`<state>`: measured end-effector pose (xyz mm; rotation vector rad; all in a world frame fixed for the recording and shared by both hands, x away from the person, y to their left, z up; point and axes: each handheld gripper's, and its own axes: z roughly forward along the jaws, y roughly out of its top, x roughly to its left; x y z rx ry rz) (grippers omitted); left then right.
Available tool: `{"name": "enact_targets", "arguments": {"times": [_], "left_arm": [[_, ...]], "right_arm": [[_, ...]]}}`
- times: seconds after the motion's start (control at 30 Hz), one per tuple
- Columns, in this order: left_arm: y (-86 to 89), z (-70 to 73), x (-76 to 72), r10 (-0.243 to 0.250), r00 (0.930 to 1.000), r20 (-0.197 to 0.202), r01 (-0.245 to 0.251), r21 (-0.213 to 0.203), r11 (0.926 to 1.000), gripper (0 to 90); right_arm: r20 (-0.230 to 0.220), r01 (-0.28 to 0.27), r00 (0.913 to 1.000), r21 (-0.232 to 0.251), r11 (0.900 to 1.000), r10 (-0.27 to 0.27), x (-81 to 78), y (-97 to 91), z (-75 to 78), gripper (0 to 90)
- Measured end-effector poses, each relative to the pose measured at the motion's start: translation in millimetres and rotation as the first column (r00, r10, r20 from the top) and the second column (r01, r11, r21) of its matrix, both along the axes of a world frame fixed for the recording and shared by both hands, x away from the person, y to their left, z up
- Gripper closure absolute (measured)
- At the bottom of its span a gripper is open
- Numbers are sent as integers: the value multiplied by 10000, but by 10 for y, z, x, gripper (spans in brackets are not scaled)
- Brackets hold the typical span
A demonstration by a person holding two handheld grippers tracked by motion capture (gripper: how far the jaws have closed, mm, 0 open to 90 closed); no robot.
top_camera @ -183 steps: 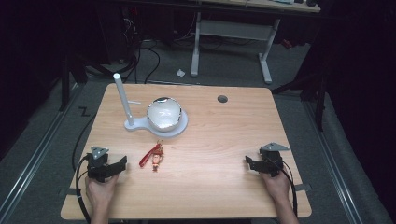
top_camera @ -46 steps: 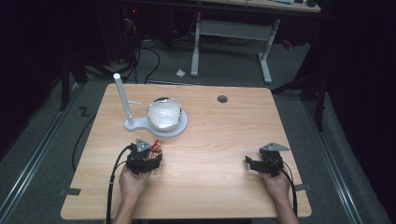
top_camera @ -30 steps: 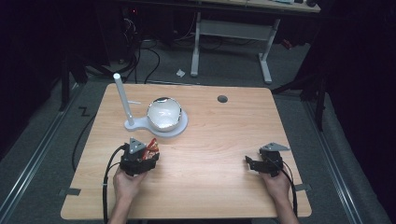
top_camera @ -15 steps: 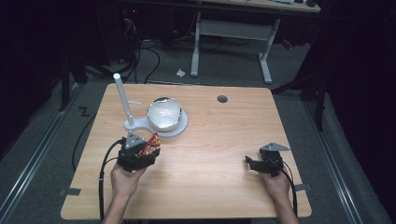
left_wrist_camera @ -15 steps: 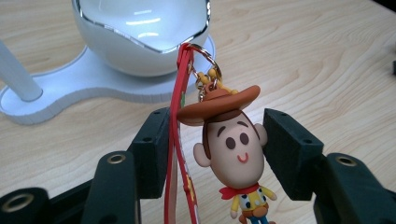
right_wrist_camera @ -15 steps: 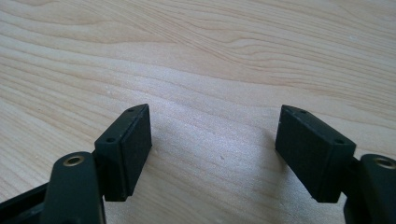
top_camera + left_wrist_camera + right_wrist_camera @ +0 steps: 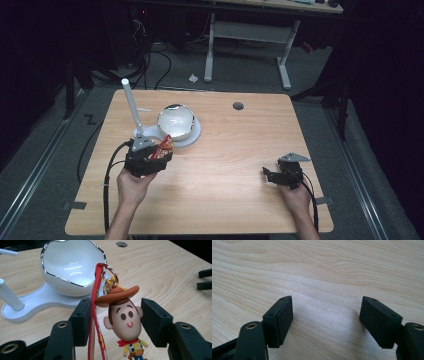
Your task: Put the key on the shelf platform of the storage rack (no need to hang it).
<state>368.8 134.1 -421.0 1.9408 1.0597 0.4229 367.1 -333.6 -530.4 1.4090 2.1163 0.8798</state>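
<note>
One wooden surface (image 7: pixel 220 200) carries everything. Toward its far left stands a white stand (image 7: pixel 192 137) with a flat base, an upright post (image 7: pixel 131 102) and a glossy egg-shaped white bowl (image 7: pixel 72 267) with a silver rim. Just in front of that stand, the left tongs (image 7: pixel 112 320) are held above the wood, their pads closed on the head of a cowboy figure keychain (image 7: pixel 123 320); its red strap (image 7: pixel 94 315) and gold ring hang beside the figure, near the bowl. Well apart, near the front right, the right tongs (image 7: pixel 325 320) sit low over bare wood, jaws wide with nothing between them.
</note>
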Motion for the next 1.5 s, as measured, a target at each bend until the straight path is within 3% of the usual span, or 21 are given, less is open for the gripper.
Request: {"name": "enact_targets", "arguments": {"times": [0.3,0.63,0.87,1.27,1.5], "left_arm": [[-3,121,72,-172,9999,0,172,-229,9996,448],[-59,244,203,-484,9987,-141,484,19,9988,449],[-118,333,320,-680,9977,-31,681,151,9976,449],[-160,348,530,-816,9964,-214,812,-206,9965,448],[-197,361,649,-784,9964,-328,784,-11,9969,448]], "right_arm": [[1,32,10000,12,10000,-32,-1,2,-1,270],[3,-1,10000,0,10000,1,0,0,0,269],[1,29,10000,11,10000,-29,-1,2,-1,269],[-12,21,10000,11,10000,-21,-1,1,0,270],[3,-1,10000,-4,10000,1,0,-1,0,269]]}}
